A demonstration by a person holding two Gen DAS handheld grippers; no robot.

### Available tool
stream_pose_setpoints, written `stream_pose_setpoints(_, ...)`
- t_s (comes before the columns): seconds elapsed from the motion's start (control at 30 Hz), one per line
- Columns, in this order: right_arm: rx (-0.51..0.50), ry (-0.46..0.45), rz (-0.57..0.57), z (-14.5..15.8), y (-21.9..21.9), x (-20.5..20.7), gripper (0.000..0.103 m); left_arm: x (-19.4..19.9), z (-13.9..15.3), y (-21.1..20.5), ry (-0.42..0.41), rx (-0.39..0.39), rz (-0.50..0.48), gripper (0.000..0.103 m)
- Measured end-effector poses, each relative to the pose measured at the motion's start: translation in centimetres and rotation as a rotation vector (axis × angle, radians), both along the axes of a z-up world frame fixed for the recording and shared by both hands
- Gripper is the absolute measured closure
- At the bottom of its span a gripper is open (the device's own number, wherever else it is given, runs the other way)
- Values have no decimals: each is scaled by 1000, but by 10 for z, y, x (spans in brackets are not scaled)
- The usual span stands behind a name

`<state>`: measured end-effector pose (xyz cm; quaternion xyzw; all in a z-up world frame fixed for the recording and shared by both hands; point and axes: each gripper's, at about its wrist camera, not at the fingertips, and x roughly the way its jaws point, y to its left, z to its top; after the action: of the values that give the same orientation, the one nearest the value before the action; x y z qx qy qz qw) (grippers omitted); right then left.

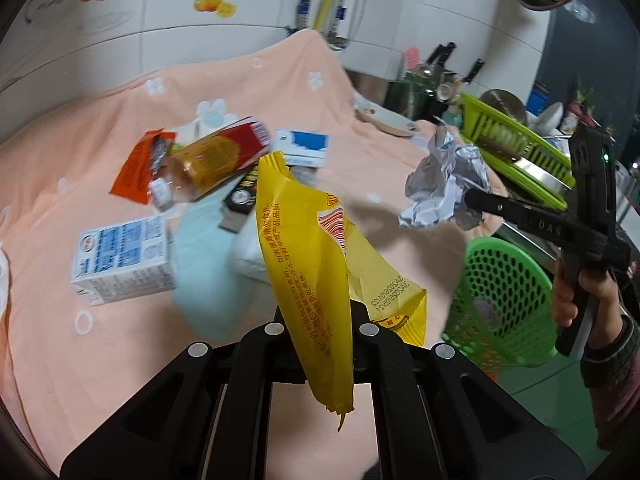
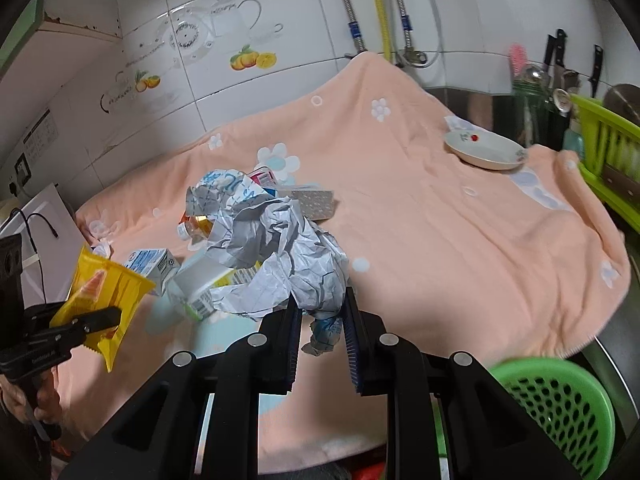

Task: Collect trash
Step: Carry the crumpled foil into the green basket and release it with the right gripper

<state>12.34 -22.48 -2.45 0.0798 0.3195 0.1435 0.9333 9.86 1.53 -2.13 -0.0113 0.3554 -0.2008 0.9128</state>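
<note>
My left gripper [image 1: 320,312] is clamped tight on a yellow wrapper [image 1: 304,248]. The wrapper stands up from between the fingers, clear of the bench [image 1: 80,152], and its torn lower end hangs below the grip. In the right wrist view the same wrapper [image 2: 104,296] sits at the left edge of the bench, pinched in the left gripper [image 2: 100,320].

My right gripper [image 2: 320,320] is closed narrow on a ball of crumpled paper [image 2: 280,256]. A tail of the paper is pinched between the blue pads [image 2: 352,332]; the bulk rises above the fingertips. In the left wrist view the paper [image 1: 440,188] is held off the bench, near its right edge, and my right hand [image 1: 576,292] grips the tool's handle.

The bench is covered by a peach cloth with flower prints. Remaining trash lies grouped on the cloth left of centre:
- a blue and white carton [image 1: 124,260], on its side, nearest the left edge;
- a bottle [image 1: 216,164] with a red and gold label, lying down;
- an orange wrapper [image 1: 136,172], just beside the bottle;
- a blue and white box [image 1: 304,146], behind the bottle.

A green basket [image 1: 508,300] sits off the right edge of the bench, below my right gripper. A dish [image 2: 484,152] rests on the cloth near the far right corner. A green rack [image 1: 516,152] stands beyond the right edge.
</note>
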Motion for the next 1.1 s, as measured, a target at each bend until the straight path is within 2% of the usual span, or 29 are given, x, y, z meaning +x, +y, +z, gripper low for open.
stream_pose_setpoints(0.23, 3, 1, -69, -6, -26, -42, 83, -6, 4, -32, -10, -11, -81, 97)
stream_pose_setpoints(0.63, -45, 70, -218, -39, -78, -106, 82, -18, 4, -95, -8, -15, -234, 97)
stream_pose_setpoints(0.8, -68, 107, -274, -54, -94, -127, 80, -24, 3, -121, -6, -5, -297, 97)
stream_pose_setpoints(1.1, -37, 165, -334, -80, -116, -149, 79, -34, 4, -160, -10, 16, -383, 97)
